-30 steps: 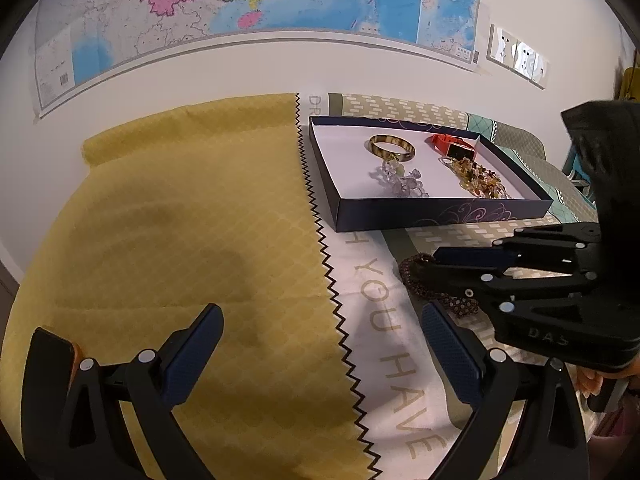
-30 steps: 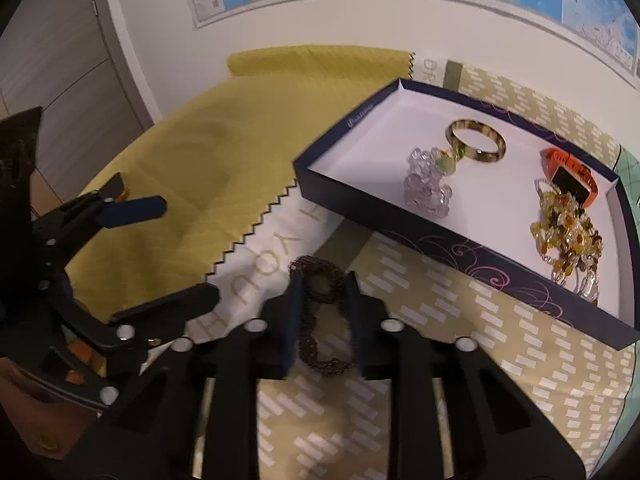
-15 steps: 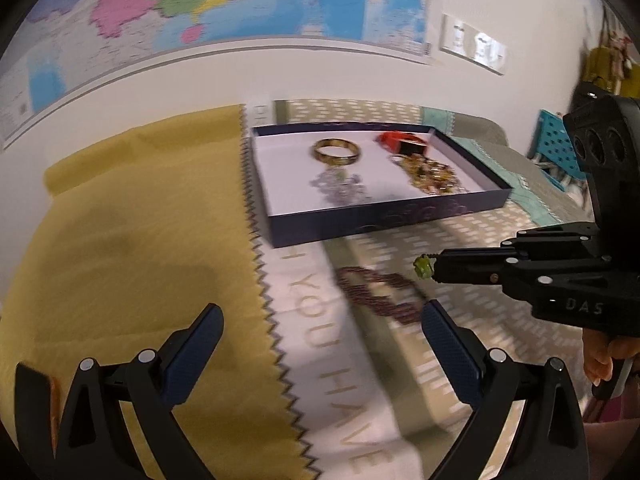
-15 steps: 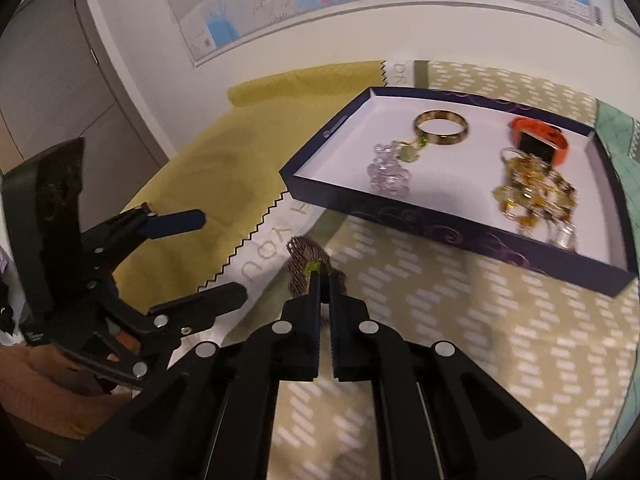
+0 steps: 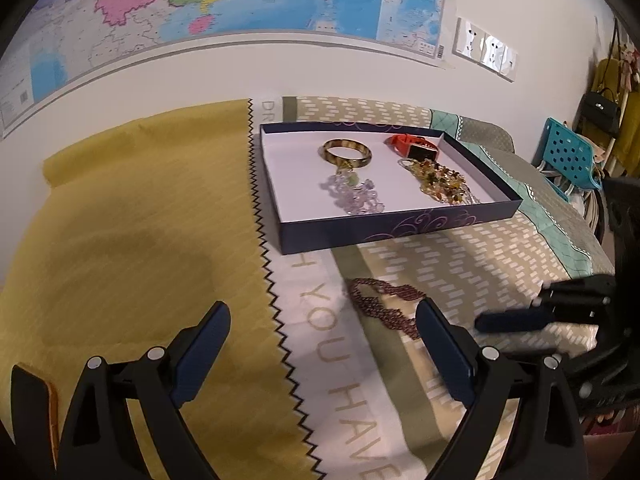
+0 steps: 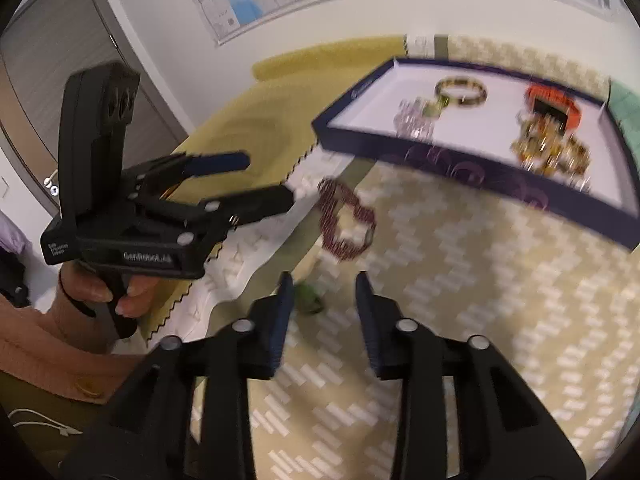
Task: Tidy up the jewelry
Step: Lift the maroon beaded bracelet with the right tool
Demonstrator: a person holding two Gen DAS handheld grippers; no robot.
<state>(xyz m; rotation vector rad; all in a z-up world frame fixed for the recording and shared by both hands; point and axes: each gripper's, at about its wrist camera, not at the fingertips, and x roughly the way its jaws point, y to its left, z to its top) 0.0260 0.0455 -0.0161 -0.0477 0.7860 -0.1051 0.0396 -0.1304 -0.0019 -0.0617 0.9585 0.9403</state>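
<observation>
A dark red beaded necklace (image 5: 382, 306) lay loose on a patterned bedcover (image 5: 480, 264), outside and just in front of a shallow navy tray (image 5: 400, 230) that already held a gold bangle (image 5: 347, 152), a clear crystal strand (image 5: 356, 196), an orange watch (image 5: 416, 147) and a heap of amber beads (image 5: 442, 182). The left gripper (image 5: 324, 344) hovered close to the necklace with its jaws spread wide and beginning to close, nothing between them. The right gripper (image 6: 324, 304) was opening, its jaws parted with nothing clamped; a small green thing (image 6: 310, 304), too blurred to identify, sat on the cover beside the left finger. The main risk seemed to be that the green piece would be left behind or snagged, since it looked small and hard to pinch off soft fabric. The necklace, being limp, might also slip from a pinch or catch on the tray's wall while being carried over it.
</observation>
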